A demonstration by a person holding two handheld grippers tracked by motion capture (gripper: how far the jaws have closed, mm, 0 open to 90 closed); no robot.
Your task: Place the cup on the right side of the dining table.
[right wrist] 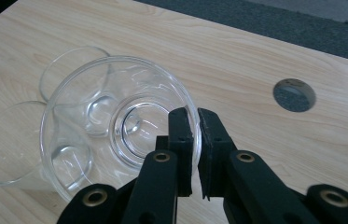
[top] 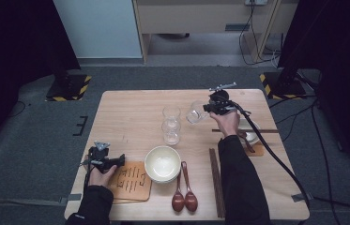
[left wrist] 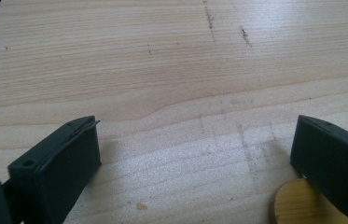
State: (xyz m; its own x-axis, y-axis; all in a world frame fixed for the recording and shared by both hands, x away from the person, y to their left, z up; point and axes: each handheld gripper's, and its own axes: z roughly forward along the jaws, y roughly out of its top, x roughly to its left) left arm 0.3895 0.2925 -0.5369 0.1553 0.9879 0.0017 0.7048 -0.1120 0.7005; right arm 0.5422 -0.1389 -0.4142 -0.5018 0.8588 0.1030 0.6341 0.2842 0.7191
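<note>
My right gripper point(top: 205, 108) is raised over the far right of the wooden table point(top: 130, 101), shut on the rim of a clear glass point(top: 194, 113) that hangs tilted on its side. In the right gripper view its jaws point(right wrist: 195, 116) pinch the glass point(right wrist: 115, 121) wall, one pad inside and one outside. Two more clear glasses point(top: 171, 113) point(top: 171, 133) stand upright just left of it, one behind the other. My left gripper point(top: 120, 161) rests low at the front left, open, with only bare table between its jaws point(left wrist: 195, 135).
A cream bowl point(top: 162, 163) sits at the front centre, with two brown spoons point(top: 184, 197) and dark chopsticks point(top: 216, 180) to its right. A wooden mat point(top: 133, 182) lies by my left hand; its edge point(left wrist: 302, 205) shows under one jaw. A small bowl point(top: 251, 131) with chopsticks across it sits right.
</note>
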